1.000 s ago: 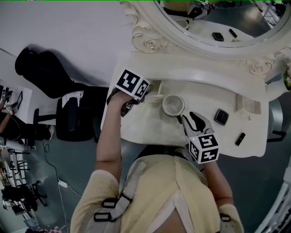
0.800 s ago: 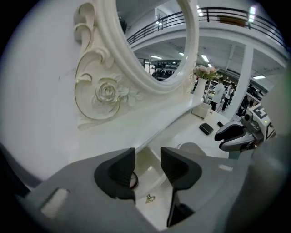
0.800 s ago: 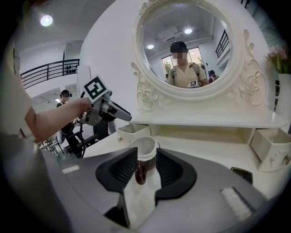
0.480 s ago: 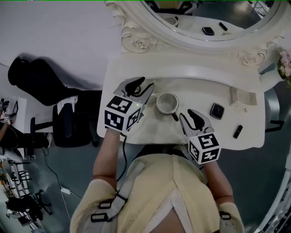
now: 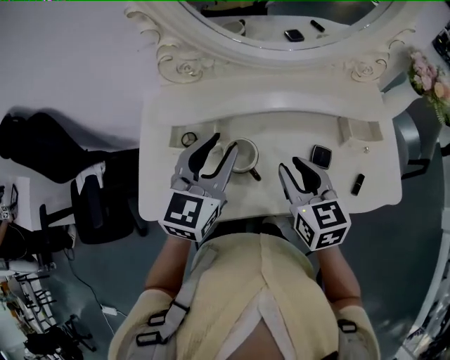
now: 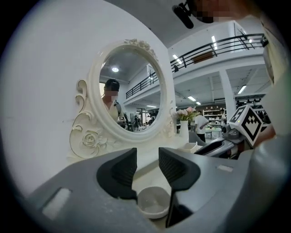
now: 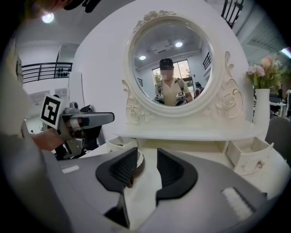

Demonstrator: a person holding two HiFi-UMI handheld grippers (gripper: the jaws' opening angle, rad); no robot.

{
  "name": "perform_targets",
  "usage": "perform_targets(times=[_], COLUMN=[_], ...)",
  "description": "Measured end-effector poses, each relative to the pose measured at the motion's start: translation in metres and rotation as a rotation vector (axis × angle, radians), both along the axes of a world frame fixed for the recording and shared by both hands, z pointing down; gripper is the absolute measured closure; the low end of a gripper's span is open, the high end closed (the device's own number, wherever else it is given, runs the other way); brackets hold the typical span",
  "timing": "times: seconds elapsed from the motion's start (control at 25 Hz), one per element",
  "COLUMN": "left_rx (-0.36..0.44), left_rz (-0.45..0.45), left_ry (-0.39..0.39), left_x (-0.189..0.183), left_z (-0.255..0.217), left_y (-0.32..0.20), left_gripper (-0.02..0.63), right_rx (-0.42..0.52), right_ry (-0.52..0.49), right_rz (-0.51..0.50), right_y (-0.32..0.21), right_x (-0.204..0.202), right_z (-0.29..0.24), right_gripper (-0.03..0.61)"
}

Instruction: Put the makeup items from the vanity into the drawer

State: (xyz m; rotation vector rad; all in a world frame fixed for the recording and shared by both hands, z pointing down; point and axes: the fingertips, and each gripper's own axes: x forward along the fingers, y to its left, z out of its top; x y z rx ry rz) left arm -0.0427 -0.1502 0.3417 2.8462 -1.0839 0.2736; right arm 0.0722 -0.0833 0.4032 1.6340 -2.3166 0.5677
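The right tool [image 7: 142, 170] gapes, facing the mirror [image 7: 170, 68].

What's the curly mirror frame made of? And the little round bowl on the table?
The mirror frame looks like carved wood or moulded resin painted cream. Its roses and scrolls have a smooth, slightly shiny coat, and I cannot tell which lies under it. The little round bowl looks like white plastic or ceramic, with a thin rim and an even, pale inside.

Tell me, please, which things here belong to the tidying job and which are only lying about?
Belong to the job: round white bowl; square black compact; short black tube, likely lipstick; small open white drawer.

Only lying about: pink flowers in a white vase; black office chair; oval white-framed mirror.
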Motion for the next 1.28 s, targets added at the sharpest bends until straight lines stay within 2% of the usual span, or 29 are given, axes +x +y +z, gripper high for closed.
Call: perform_targets(times=[0.16, 0.56, 0.72, 0.96, 1.28], left_rx=[-0.028, -0.077, -0.093, -0.119, -0.144], left_rz=[0.079, 0.246, 0.305, 0.373, 0.423], left_ry=[0.044, 0.034, 0.022, 0.014, -0.009], left_x=[0.017, 0.063, 0.078, 0.094, 0.107], left_z=[0.002, 0.018, 0.024, 0.032, 0.042], left_y=[0.011, 0.032, 0.039, 0.048, 0.054], left_gripper=[0.457, 0.459, 0.465, 0.465, 0.465], right_rx=[0.014, 0.023, 0.017, 0.001, -0.034], right_ry=[0.018, 0.065, 0.090, 0.118, 0.122], right_rz=[0.063, 0.243, 0.305, 0.377, 0.436], right_y=[0.004, 0.020, 0.026, 0.033, 0.034], right_x=[0.016, 0.064, 0.080, 0.096, 0.109], right_z=[-0.004, -0.007, -0.006, 0.001, 0.013], right_gripper=[0.453, 0.425, 0.386, 0.321, 0.282])
